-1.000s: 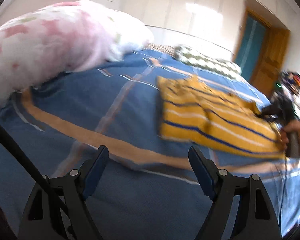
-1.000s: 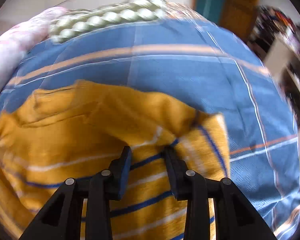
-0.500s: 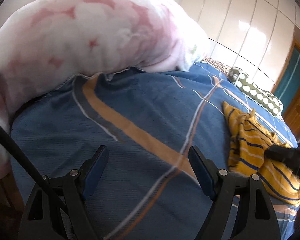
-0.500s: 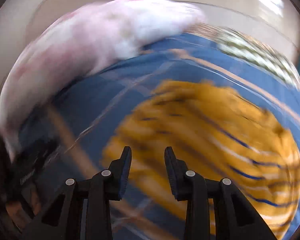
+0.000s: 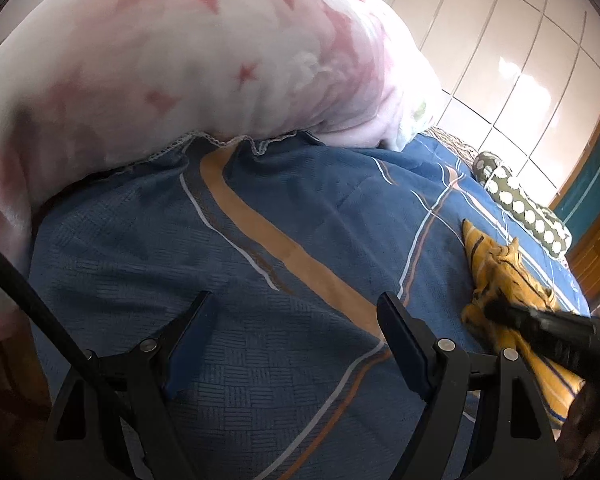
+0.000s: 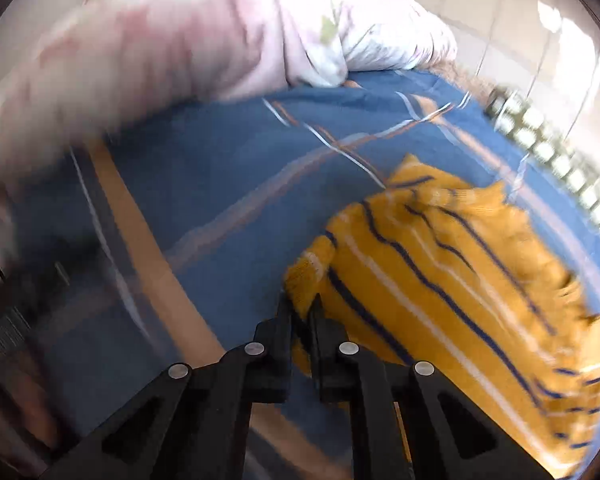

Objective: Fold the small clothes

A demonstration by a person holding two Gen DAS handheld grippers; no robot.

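1. My right claw is pinched tight on a corner of the yellow striped garment; the fabric sits squeezed between the two black fingers, with barely a slit between them.
2. My left claw has its fingers spread wide with nothing in them, hanging over the blue bedspread.
3. The garment lies rumpled on the bedspread, well off to the right of my left claw. From the left wrist view it is partly covered by the dark body of my right claw reaching across it.
4. A big pink and white flowered quilt is heaped along the far left side of the bed, its lower edge lying on the bedspread and hiding part of it. It stays apart from the garment.
5. A dark green pillow with pale dots lies at the far edge of the bed, just beyond the garment.
6. A black cable crosses the lower left of my left wrist view, in front of the quilt.
7. Behind the bed stand pale panelled cabinet doors and a wooden door frame.
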